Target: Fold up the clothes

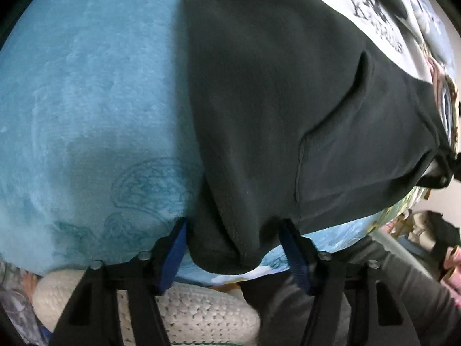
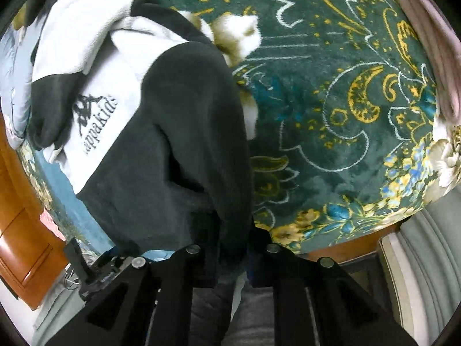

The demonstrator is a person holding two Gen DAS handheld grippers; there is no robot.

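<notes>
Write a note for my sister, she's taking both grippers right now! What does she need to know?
Left gripper: shut on the hoodie's dark hem corner, above the blue blanket.
Right gripper: shut on the other dark hem edge, beside the green floral blanket.
The hoodie's white top with the logo lies crumpled farther away.
Done: both hem corners gripped.
Left: no neat fold is visible yet, so probably spread it flat, then fold it.

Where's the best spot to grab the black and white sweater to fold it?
Grab the sweater by its black bottom hem, coming from the near bed edge. That hem lies closest and bunches into a thick fold. Both the left gripper and right gripper already pinch it there.
</notes>
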